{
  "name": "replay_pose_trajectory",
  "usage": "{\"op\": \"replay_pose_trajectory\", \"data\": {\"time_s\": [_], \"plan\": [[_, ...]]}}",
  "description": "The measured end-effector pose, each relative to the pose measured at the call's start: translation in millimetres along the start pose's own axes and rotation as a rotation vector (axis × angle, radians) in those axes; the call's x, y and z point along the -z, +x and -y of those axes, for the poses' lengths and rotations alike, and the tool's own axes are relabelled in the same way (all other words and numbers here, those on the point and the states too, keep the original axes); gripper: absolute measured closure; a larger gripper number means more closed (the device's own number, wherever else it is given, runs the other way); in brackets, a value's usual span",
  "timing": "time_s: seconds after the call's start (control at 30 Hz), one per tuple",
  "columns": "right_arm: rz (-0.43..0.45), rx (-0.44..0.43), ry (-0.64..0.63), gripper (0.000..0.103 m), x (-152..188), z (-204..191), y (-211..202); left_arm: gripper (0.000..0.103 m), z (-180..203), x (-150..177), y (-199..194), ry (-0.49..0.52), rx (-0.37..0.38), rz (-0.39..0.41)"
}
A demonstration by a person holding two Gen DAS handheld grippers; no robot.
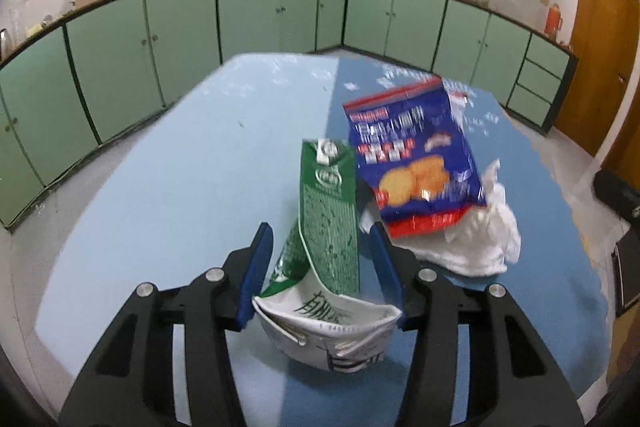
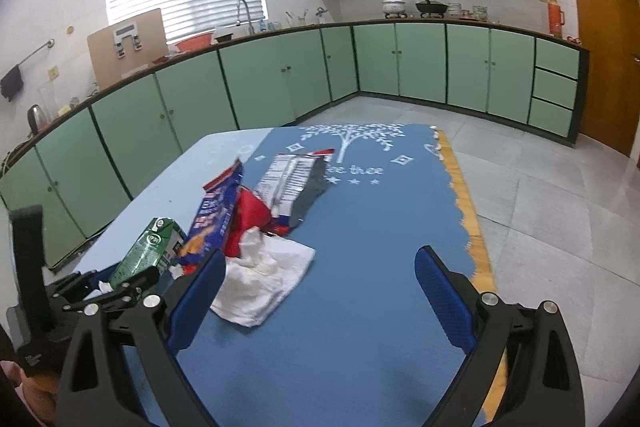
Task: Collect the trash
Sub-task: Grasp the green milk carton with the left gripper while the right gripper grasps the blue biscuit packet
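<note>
A crushed green and white milk carton (image 1: 328, 219) stands tilted between the blue pads of my left gripper (image 1: 320, 229), which is shut on its bent white base. The right wrist view shows the same carton (image 2: 144, 251) leaning up out of the left gripper (image 2: 100, 291) at the table's left side. Just behind it lie a blue snack bag (image 1: 416, 155) and a crumpled white tissue (image 1: 480, 239). My right gripper (image 2: 322, 253) hovers open over the blue mat (image 2: 360, 307) with nothing between its fingers. The tissue (image 2: 264, 279) lies beside its left finger.
A red wrapper (image 2: 250, 215) and a silver and white wrapper (image 2: 292, 179) lie behind the blue snack bag (image 2: 216, 215). The light blue table (image 1: 160, 187) ends at a yellow-trimmed right edge (image 2: 468, 211). Green cabinets (image 2: 420, 59) line the walls beyond the tiled floor.
</note>
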State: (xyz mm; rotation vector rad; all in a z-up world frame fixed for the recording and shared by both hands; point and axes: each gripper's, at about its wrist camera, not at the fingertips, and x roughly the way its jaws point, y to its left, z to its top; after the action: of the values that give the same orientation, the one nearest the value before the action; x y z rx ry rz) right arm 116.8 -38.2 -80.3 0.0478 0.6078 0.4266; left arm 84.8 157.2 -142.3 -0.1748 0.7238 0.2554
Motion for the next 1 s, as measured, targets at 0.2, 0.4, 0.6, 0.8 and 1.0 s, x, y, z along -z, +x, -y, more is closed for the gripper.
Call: {"op": "replay_pose_trajectory", "data": {"time_s": [0.2,0.4,0.6,0.8,1.0], "plan": [[0.002,-0.071,-0.025,0.012,-9.8,-26.8,23.6,0.055,-4.7,-18.7,-9.3,-0.007,-0.025,0.053],[-0.062,-0.141,-0.036,0.019,-11.3,-51.4,62.6,0.055,-14.8,-25.8,-1.7,-0.009,-0.019,0.044],[-0.135,-0.170,-0.025,0.031,-6.9,-58.3,91.3,0.056,-28.5,-11.1,21.9,-0.023,0.003,-0.055],[-0.178,-0.199,-0.049,0.053,-3.0,-64.8,101.8,0.044,-36.9,-15.0,36.9,-0.033,0.015,-0.080],[-0.186,-0.224,-0.067,0.092,-4.0,-68.0,102.9,0.055,-35.5,-22.2,51.5,-0.018,0.025,-0.100]]}}
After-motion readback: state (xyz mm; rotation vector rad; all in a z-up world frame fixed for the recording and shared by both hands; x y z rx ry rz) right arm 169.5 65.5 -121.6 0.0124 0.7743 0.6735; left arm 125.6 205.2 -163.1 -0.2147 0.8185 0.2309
